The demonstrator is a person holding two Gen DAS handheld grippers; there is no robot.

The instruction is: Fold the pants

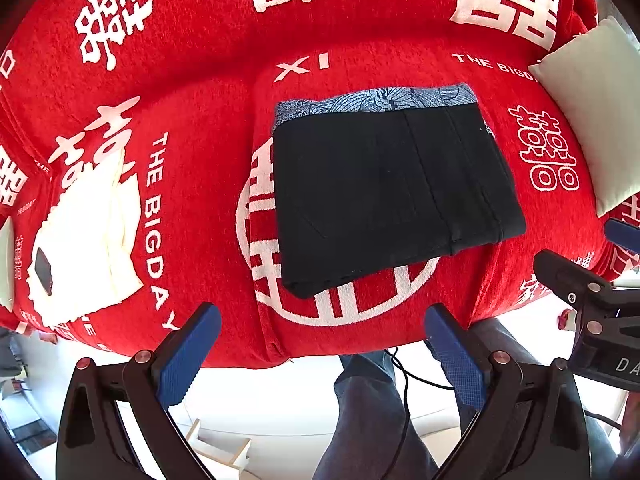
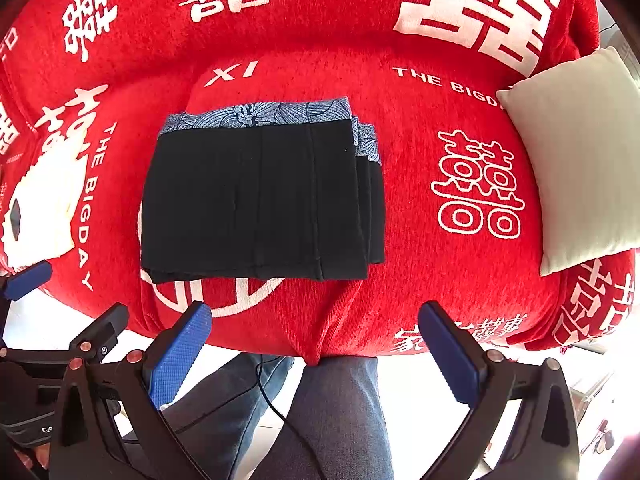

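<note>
The black pants point(image 1: 394, 192) lie folded into a compact rectangular stack in the middle of the red blanket point(image 1: 200, 80), resting on a large round white printed emblem that shows at the stack's near and left edges. Along the far edge of the stack a blue-and-white patterned band point(image 1: 376, 98) — seemingly the inside of the waistband — is exposed, and stitched seams run across the top layer. In the right wrist view the same stack point(image 2: 256, 200) shows several layers stepped along its right side. The left gripper point(image 1: 322, 354) hangs near the front edge of the blanket, well short of the pants, its blue-padded fingers point(image 1: 188, 356) spread wide apart and holding nothing. The right gripper point(image 2: 316, 354) sits just as far back — its blue fingers point(image 2: 180, 354) are also wide apart and empty. Each gripper appears at the edge of the other's view, so the two are side by side. A pale cushion point(image 2: 576, 156) rests on the blanket to the right, well apart from the pants, and a folded white cloth point(image 1: 88, 248) with a small dark phone-like object point(image 1: 43, 270) on it lies to the left. Below the blanket's edge the person's legs in grey trousers point(image 2: 340, 412) stand on a light floor, with a thin black cable point(image 2: 276, 404) trailing across them.
</note>
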